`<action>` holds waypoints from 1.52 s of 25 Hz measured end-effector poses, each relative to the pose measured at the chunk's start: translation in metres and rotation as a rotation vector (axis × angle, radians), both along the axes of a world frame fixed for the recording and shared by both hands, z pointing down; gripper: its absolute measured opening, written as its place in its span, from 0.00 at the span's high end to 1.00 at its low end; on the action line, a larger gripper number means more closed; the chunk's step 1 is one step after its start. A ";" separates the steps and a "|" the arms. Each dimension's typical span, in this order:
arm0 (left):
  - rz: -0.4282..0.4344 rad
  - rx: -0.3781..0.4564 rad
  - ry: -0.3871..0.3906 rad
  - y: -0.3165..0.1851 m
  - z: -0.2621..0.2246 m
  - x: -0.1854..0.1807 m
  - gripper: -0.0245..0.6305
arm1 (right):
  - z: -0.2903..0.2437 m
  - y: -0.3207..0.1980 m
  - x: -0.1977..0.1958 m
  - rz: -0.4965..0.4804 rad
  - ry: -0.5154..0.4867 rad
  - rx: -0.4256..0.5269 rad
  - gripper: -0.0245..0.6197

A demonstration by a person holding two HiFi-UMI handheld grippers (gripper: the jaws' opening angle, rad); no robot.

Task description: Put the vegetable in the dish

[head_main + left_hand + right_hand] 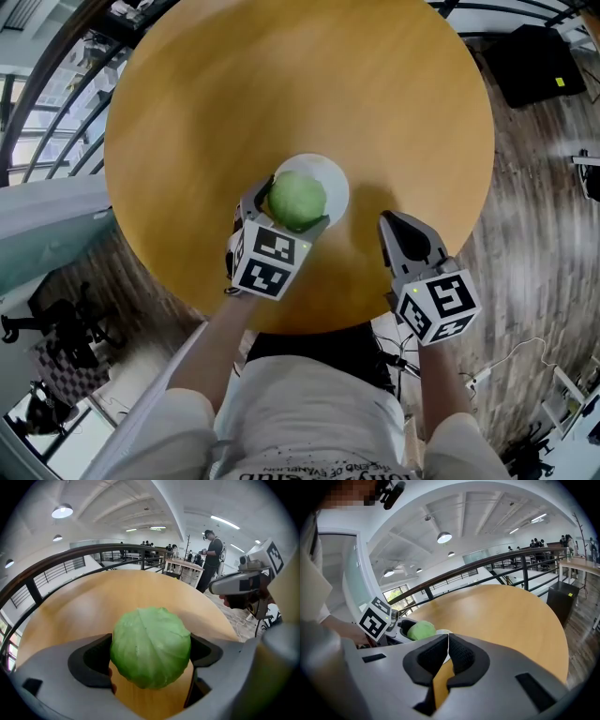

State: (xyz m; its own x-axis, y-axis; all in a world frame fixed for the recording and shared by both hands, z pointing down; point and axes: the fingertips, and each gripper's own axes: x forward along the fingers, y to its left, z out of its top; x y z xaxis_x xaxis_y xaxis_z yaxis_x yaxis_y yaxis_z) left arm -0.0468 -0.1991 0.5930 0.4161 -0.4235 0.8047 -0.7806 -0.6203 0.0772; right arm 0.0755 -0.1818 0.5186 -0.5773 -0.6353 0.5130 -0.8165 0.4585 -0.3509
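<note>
Tabletop (281, 94): wood, warm yellow-brown, smooth, soft satin sheen, faint grain.
Cabbage (297, 198): pale green leaf, fine veins, slightly waxy, mostly matt.
Dish (336, 183): white, smooth, glossy; ceramic or plastic, cannot tell.
Left gripper (291, 208), right gripper (390, 221): grey moulded plastic, matt, smooth; jaws lined with black pads (461, 656), finely textured.
Marker cubes (269, 262): flat matt black-and-white print.
Floor (539, 187): grey-brown wood-look planks, streaky grain.
Railing (70, 557): dark, smooth top rail over thin metal bars.
Shirt (309, 412): white cloth.

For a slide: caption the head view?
Left gripper holds a cabbage over the white dish on the round table; right gripper shut nearby.
</note>
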 end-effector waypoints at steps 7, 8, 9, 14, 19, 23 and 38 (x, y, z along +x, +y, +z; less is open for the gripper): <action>0.041 -0.023 -0.053 -0.004 0.018 0.007 0.22 | 0.007 0.000 0.000 0.003 -0.008 -0.009 0.92; 0.045 -0.026 -0.059 -0.003 0.020 0.007 0.22 | 0.007 0.001 0.000 0.003 -0.009 -0.010 0.92; 0.050 -0.028 -0.065 -0.003 0.022 0.007 0.22 | 0.008 0.001 0.000 0.003 -0.010 -0.011 0.92; 0.077 -0.035 -0.115 -0.005 0.032 0.007 0.22 | 0.013 0.000 0.001 0.003 -0.012 -0.016 0.92; 0.088 -0.047 -0.129 -0.006 0.037 0.008 0.22 | 0.015 0.001 0.000 0.008 -0.016 -0.020 0.92; 0.101 -0.057 -0.150 -0.006 0.042 0.009 0.22 | 0.018 0.002 0.003 0.015 -0.018 -0.028 0.92; 0.088 -0.114 -0.133 -0.009 0.050 0.017 0.22 | 0.027 0.001 0.007 0.021 -0.027 -0.046 0.92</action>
State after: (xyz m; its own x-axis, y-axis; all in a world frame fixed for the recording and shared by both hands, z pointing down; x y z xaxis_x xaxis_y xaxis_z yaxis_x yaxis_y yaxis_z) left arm -0.0296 -0.2086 0.6427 0.3344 -0.2929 0.8958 -0.7316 -0.6799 0.0508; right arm 0.0829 -0.1806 0.5454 -0.5782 -0.6234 0.5264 -0.8156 0.4244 -0.3933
